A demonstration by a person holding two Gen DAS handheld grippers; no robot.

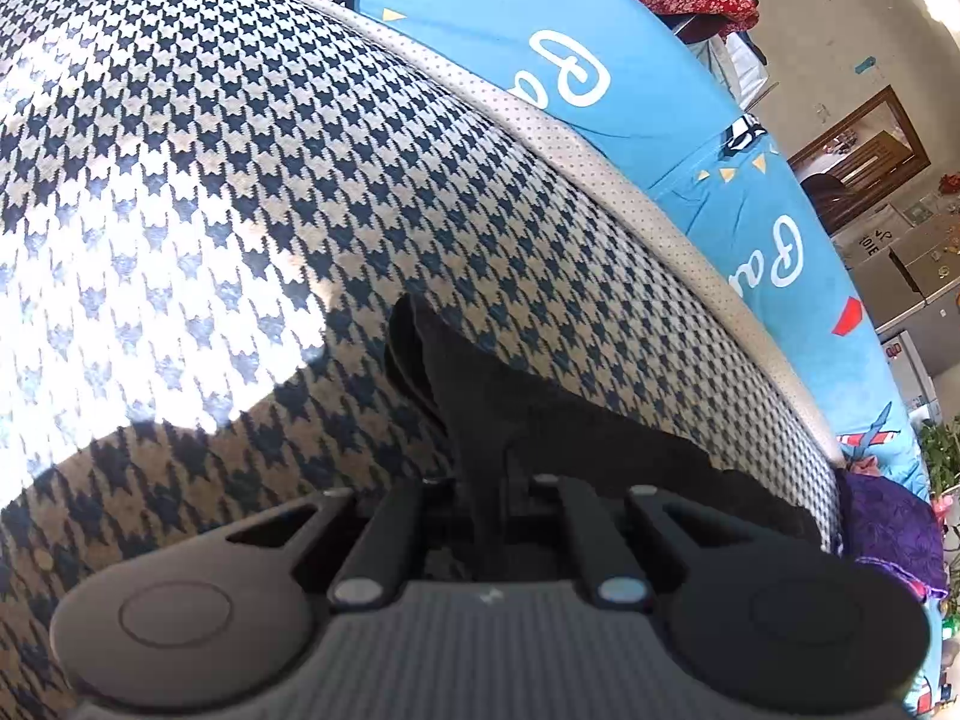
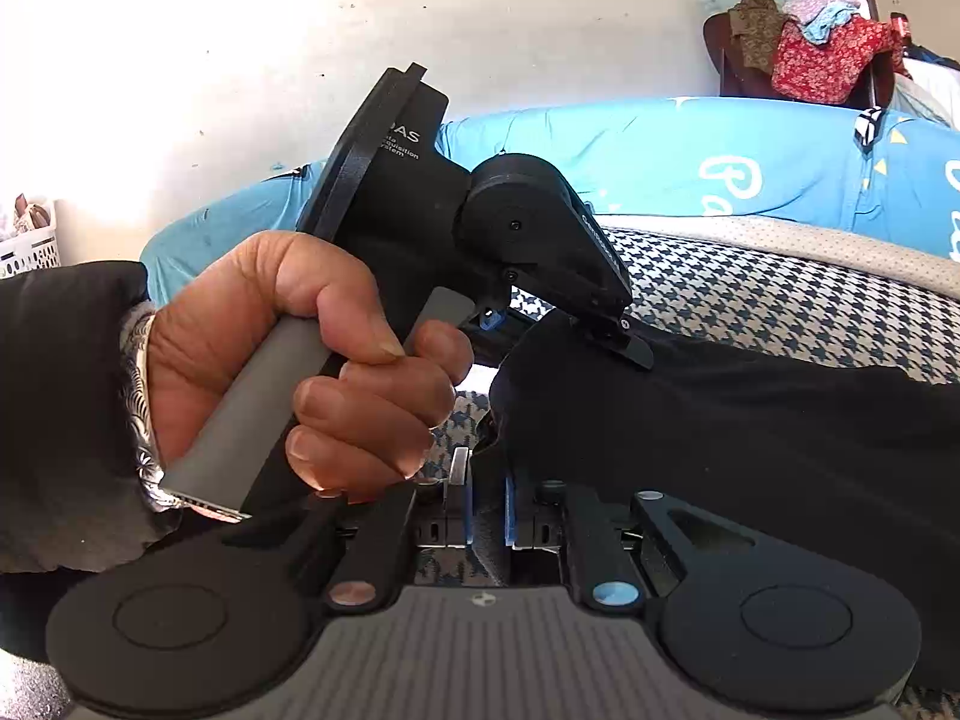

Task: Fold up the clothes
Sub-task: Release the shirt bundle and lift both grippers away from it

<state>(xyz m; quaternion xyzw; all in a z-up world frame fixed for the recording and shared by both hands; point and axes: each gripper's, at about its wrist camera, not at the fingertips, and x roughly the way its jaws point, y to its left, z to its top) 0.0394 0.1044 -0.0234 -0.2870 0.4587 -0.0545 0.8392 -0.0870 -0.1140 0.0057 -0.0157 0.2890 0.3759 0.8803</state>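
Our left tongs [image 1: 480, 480] are pinched tight on a fold of the soft black garment [image 1: 540, 420], and our right tongs [image 2: 486, 516] are drawn narrow on another part of the same dark cloth [image 2: 720, 438]. In the right wrist view the hand [image 2: 288, 360] that carries the left tool sits just left of the right tongs, so the two grips are close together.

The garment runs from both sets of tongs out to the right across a navy-and-cream houndstooth blanket [image 1: 240, 192], which covers a bed beyond the tongs. Past the blanket's pale dotted edge [image 1: 600, 162] lies a bright blue sheet with white lettering [image 1: 690, 78].

The main risk, as we judge it, is a slipped hem: the cloth looks limp and fleecy, and only a small pinch sits in each grip, so a quick pull could free one corner and leave the fold lopsided. The woven blanket looks grippy (it may drag at the garment), and that could bunch the lower layer or pull the blanket up with it. With the hands so near each other, the tools could also knock together.
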